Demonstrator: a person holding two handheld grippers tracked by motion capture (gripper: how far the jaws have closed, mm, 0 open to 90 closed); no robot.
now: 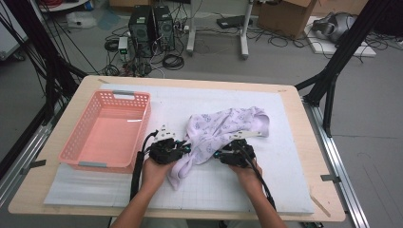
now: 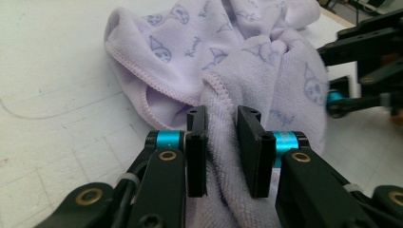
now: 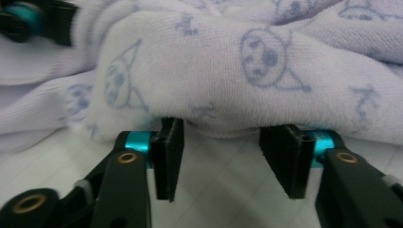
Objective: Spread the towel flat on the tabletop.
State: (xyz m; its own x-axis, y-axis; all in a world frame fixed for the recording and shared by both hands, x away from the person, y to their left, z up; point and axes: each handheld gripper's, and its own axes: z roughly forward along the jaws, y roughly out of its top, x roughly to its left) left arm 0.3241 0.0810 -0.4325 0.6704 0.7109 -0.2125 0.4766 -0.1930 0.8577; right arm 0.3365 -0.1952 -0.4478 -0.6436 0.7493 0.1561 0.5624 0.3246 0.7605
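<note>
White gridded mat (image 1: 285,190) covers the wooden table (image 1: 304,118), with a cluttered lab floor of cables and computer towers beyond. Pink basket (image 1: 76,142) sits at the mat's left, empty.

Lavender towel (image 1: 223,128) with a printed pattern lies crumpled at mid-mat, just right of the basket and not touching it. Its long axis runs diagonally: one end bunched toward the far right, the other trailing to a narrow tail near the person's left hand.

Left gripper (image 2: 222,152): jaws pinching a hemmed fold of the towel, pads pressed into the pile on both sides. Right gripper (image 3: 230,161): jaws spread, tips just under the overhanging edge of a thick fold; nothing between the pads yet.

Handling judgement: terry cloth, light, soft, fully limp, so it will sag and drape from any hold. Not slippery; the pile should grip well. Not fragile. Best holds look like the stitched hem or corners, since a mid-fold pinch is likely to catch several layers and leave it bunched.
</note>
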